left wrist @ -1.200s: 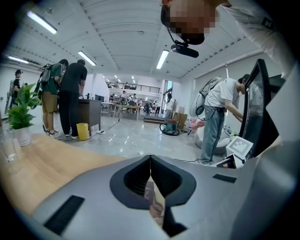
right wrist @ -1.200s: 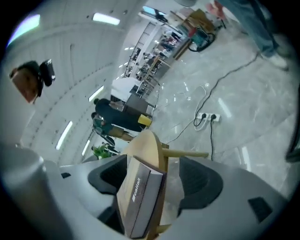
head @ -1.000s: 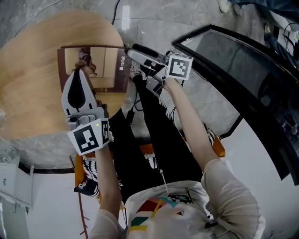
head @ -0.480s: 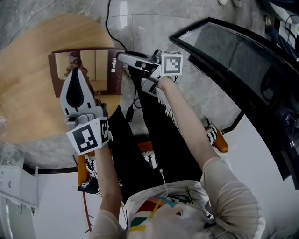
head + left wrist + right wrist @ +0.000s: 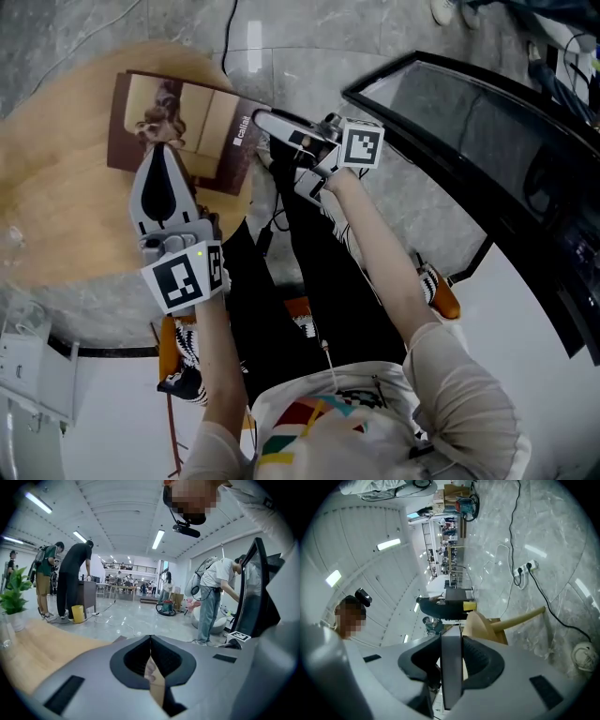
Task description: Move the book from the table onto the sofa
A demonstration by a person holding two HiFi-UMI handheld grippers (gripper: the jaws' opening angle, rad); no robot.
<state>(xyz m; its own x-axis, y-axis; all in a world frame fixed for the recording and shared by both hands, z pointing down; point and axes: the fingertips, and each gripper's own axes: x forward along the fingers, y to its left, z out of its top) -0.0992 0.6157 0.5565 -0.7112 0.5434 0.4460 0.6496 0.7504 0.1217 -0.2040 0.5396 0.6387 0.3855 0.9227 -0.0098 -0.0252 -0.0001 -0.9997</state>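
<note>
- Black panel [image 5: 469, 122] stands right of the wooden worktop [image 5: 66, 206]; a cable [image 5: 228, 37] crosses the floor.
- Brown, picture-covered book [image 5: 187, 122] sits at the worktop's edge.
- Right claw [image 5: 262, 120], just closed, clamps its edge; left claw [image 5: 161, 150] is over it, tips together.

The person wears a beige shirt [image 5: 459, 394] (striped print) and black trousers [image 5: 309, 262].

Book [image 5: 202, 117]: near edge hidden beneath left gripper [image 5: 161, 150]; cover lettering [image 5: 242, 131] too small to read. Wooden table [image 5: 56, 216] cut off at left edge.
</note>
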